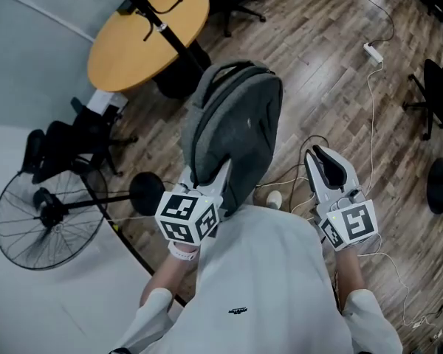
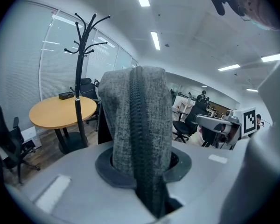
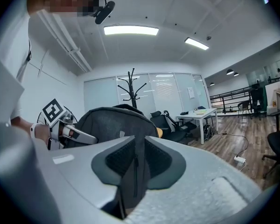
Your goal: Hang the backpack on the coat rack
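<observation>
Wood-plank flooring [image 1: 317,72] is filling most of the head view, with a round yellow table [image 1: 133,43] sitting at the upper left and a black coat rack [image 1: 159,24] standing right by it, its pole crossing the tabletop from this angle. A floor fan [image 1: 48,212] is standing at the lower left, and a white power strip [image 1: 373,51] is lying on the boards at the upper right with a cable trailing from it.

The gray backpack [image 1: 236,124] is hanging in the air in front of the person, off the rack and clear of its hooks, which are showing bare in the left gripper view. The left gripper [image 1: 207,174] is clamping the bag's gray fabric, with a zipper seam running between its pads and filling the gap completely. The bag is drooping away from that grip, toward the table.

The right gripper [image 1: 326,161] is hovering just to the right of the bag without touching it. Its jaws are standing slightly apart and pressing on nothing; through the narrow gap between them the backpack's dark side is showing farther off.
</observation>
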`<move>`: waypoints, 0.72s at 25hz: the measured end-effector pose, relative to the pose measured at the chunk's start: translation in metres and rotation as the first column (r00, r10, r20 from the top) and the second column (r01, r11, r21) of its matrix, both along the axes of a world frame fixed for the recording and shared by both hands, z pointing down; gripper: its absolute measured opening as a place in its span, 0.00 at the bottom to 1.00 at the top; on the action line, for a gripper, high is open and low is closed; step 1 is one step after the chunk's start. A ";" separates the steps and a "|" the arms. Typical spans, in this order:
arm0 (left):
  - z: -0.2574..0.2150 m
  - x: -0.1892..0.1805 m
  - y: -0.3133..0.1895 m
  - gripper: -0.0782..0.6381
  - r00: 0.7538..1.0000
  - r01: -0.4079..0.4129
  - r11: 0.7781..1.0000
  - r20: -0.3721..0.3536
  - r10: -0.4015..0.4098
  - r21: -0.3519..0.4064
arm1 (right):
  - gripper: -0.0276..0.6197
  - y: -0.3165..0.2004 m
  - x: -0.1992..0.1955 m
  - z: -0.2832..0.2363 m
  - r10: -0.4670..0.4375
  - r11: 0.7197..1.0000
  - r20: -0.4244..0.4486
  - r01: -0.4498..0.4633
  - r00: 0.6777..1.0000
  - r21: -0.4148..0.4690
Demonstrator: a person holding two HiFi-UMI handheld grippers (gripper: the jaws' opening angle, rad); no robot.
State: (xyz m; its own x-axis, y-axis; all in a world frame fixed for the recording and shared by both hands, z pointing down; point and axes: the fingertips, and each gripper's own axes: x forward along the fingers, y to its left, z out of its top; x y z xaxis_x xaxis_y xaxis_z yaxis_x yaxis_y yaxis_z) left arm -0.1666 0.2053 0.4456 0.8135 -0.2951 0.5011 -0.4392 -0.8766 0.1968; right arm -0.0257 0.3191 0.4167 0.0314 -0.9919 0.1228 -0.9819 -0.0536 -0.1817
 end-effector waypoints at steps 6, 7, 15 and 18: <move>-0.003 0.009 -0.025 0.26 1.000 0.009 1.000 -0.013 -0.009 -0.007 | 0.14 -0.028 0.006 -0.002 -0.014 1.000 0.002 0.014 1.000 -0.010; -0.004 0.011 -0.030 0.26 1.000 0.010 1.000 -0.014 -0.010 -0.004 | 0.14 -0.034 0.006 -0.001 -0.017 1.000 0.002 0.018 1.000 -0.014; -0.004 0.027 -0.083 0.26 1.000 -0.021 0.999 0.011 0.020 0.031 | 0.14 -0.088 0.017 -0.004 -0.024 0.999 0.008 0.025 1.000 -0.032; -0.004 0.034 -0.103 0.26 0.999 -0.027 0.999 0.021 0.027 0.029 | 0.14 -0.108 0.022 -0.007 -0.024 0.999 0.014 0.024 1.000 -0.043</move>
